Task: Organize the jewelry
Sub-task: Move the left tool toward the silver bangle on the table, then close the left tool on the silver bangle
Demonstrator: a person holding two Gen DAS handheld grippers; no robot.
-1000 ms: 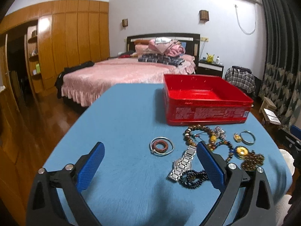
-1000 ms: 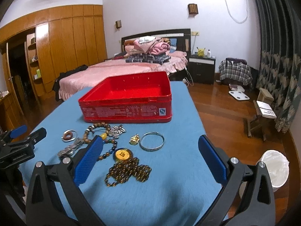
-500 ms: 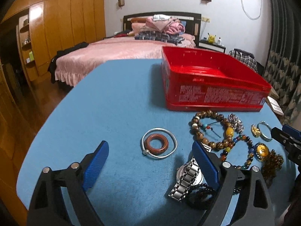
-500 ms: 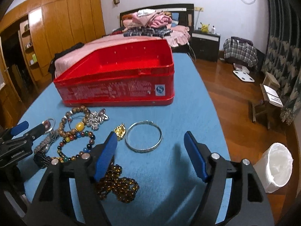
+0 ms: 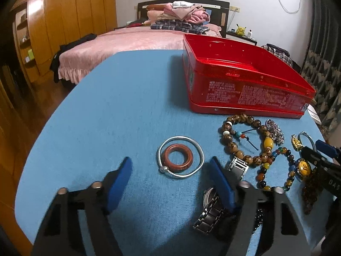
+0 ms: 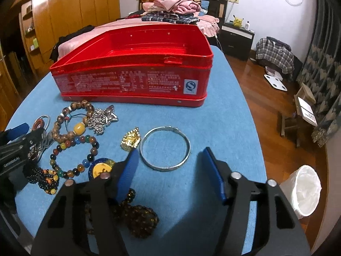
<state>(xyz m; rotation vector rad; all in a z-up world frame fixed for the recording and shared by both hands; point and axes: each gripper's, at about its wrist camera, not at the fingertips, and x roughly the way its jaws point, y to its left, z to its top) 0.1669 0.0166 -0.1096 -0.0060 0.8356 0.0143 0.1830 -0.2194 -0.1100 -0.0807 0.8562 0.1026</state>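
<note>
Jaws on both grippers gape, empty: left gripper (image 5: 170, 170) near red-brown ring (image 5: 177, 156) inside wire bangle (image 5: 180, 157); right gripper (image 6: 169, 161) over textured silver bangle (image 6: 165, 148).

Bare blue table (image 5: 110, 111) lies left of the red box (image 5: 245, 89). Right of the silver ring (image 5: 180, 156), crowded bracelets (image 5: 245, 140) and a watch (image 5: 213, 211) block passage. Open cloth surrounds the bangle (image 6: 165, 148), right side.
</note>
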